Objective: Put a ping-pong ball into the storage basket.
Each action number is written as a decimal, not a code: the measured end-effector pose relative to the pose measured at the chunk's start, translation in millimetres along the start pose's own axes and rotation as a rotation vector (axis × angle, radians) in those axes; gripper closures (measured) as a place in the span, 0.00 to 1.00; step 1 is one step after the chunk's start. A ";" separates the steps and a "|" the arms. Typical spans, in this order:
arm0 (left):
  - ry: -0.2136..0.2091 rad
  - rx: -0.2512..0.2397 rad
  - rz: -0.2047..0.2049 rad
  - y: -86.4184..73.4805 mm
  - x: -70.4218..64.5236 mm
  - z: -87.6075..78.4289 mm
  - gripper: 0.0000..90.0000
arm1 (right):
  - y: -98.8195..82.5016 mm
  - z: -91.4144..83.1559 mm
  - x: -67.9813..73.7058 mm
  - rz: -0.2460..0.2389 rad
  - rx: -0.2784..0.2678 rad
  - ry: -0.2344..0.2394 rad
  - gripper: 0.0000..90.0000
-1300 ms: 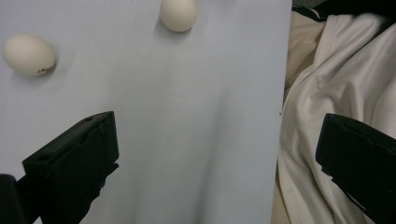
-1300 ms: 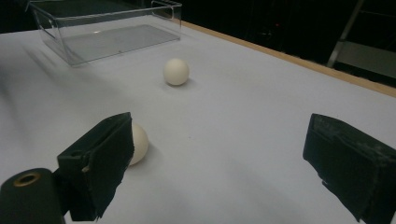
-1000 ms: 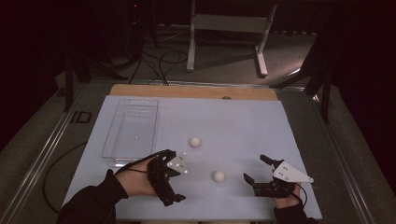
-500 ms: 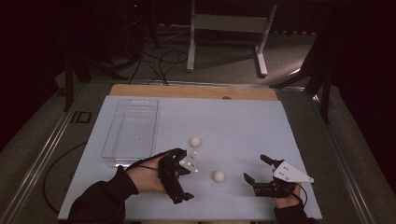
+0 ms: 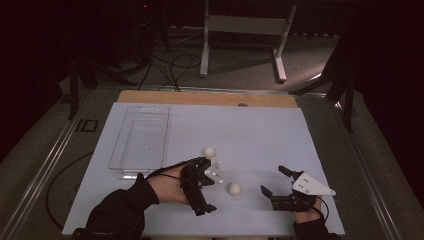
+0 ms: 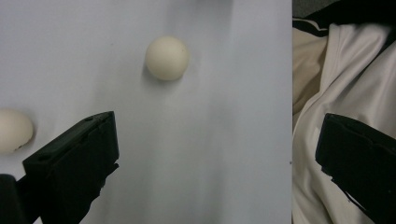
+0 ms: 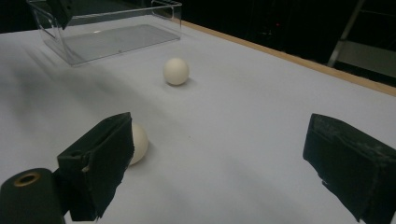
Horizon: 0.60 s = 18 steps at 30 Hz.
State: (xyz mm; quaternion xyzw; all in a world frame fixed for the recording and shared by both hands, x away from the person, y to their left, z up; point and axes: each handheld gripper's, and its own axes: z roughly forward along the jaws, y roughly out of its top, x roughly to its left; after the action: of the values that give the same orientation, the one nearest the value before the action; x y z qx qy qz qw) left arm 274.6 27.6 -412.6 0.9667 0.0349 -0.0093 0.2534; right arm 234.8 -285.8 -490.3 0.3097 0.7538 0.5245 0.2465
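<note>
left gripper (image 5: pixel 206 186) hovers low over the table w/ jaws wide apart, nothing between them; it sits just left of the near ball (image 5: pixel 234 188). in the left gripper view that ball (image 6: pixel 167 58) lies on the mat ahead of the jaws, and a second ball (image 6: pixel 15 130) is at the left edge beside the left jaw. a white garment (image 6: pixel 345 93) shows past the mat's edge there.

right gripper (image 5: pixel 274 181) is near the front right of the mat, jaws also spread wide & empty, grey plate on top. in its own view the near ball (image 7: pixel 137 143) sits partly behind its left jaw, not gripped; far ball (image 7: pixel 176 71) is further on, w/ the clear tray (image 7: pixel 112 35) beyond it.

far ball (image 5: pixel 209 151) lies mid-mat, just right of the tray (image 5: pixel 141 137), apart from it.

surface: pale blue-white mat (image 5: pixel 260 130) over a table, wood strip (image 5: pixel 200 98) showing along the far edge. grey floor around. room is dark; a white metal stand (image 5: pixel 245 35) and cables (image 5: pixel 170 62) on the floor behind the table.
</note>
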 end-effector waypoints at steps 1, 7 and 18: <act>-0.001 -0.001 0.003 1.4 0.4 1.3 0.00 | 0.0 0.1 0.1 0.001 0.000 0.000 0.10; -0.006 0.006 0.008 10.2 3.7 8.9 0.00 | -0.1 0.2 -0.1 -0.002 0.000 0.003 0.10; -0.015 0.044 0.034 24.2 9.3 26.2 0.00 | -0.2 0.4 -0.3 -0.003 0.001 0.005 0.10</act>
State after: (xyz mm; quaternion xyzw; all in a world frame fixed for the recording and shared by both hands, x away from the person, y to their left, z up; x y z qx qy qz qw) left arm 285.5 -5.6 -423.9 0.9724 0.0165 -0.0132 0.2324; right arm 235.2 -285.8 -490.6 0.3075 0.7552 0.5246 0.2450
